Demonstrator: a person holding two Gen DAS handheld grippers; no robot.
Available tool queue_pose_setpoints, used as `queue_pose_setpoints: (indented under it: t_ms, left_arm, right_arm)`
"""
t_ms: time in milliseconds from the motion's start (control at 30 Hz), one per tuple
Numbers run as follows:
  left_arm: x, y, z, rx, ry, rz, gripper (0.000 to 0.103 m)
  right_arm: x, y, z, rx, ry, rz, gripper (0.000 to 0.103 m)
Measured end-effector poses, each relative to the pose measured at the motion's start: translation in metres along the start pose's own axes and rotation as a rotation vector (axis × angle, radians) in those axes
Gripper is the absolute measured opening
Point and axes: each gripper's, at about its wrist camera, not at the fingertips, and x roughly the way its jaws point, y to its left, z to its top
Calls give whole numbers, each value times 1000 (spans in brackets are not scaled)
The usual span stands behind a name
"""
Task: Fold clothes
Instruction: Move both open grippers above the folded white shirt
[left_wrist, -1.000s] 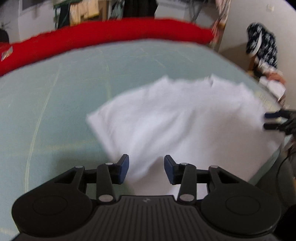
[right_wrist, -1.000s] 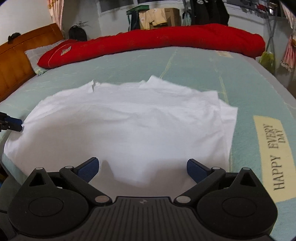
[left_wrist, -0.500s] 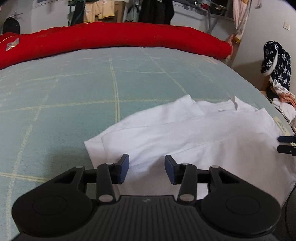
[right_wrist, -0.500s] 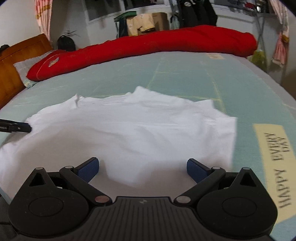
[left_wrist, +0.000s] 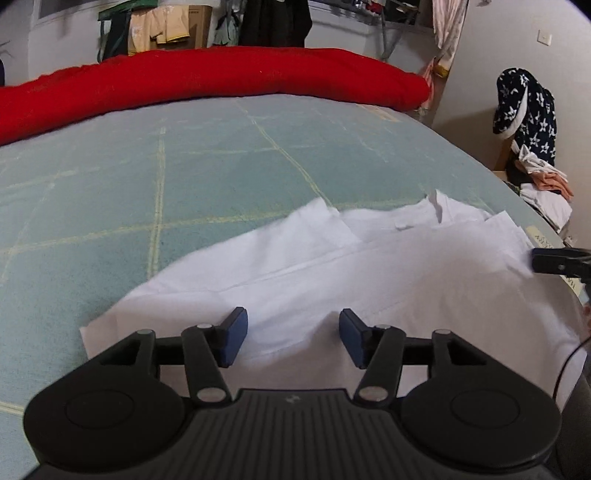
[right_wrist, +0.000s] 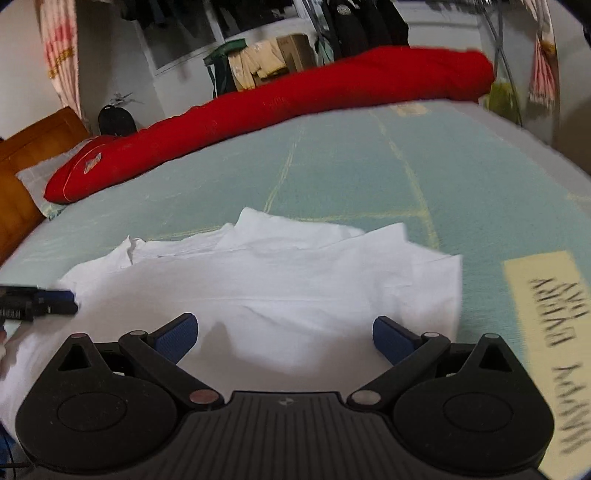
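Left tongs (left_wrist: 293, 341) wider than before, opening

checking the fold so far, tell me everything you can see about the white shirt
The shirt is plain white, thin woven-looking cloth, lying mostly flat on the green bed cover near its front edge. It looks partly folded: layered edges and a flap stick up along its far side, with a straight seam running across. Its near hem drapes toward both grippers. The left gripper, jaws opening, has cloth lying between them unpinched; the right gripper stands wide open over the hem.
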Motion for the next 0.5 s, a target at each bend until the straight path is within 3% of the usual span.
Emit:
queue_pose_setpoints:
  t_ms: [167,233,300,433,500]
  left_arm:
    - [-20,-15,1,43,-40,3,57]
    - [-26,-18,-2,45,-51,7,57]
    - [-34,-19,-4,42,-58,8,57]
    - [-46,-15,-9,14,-61,29,57]
    - [-52,-10,-14,-11,-55,39,57]
  right_arm:
    - [-13,-32,12,25,-28,33,101]
    - [-9,-42,18,32,-19,44,90]
    - [0,-53,20,40,20,64,71]
    - [17,-74,24,87,63,121,56]
    - [17,-78,26,106,60,147,37]
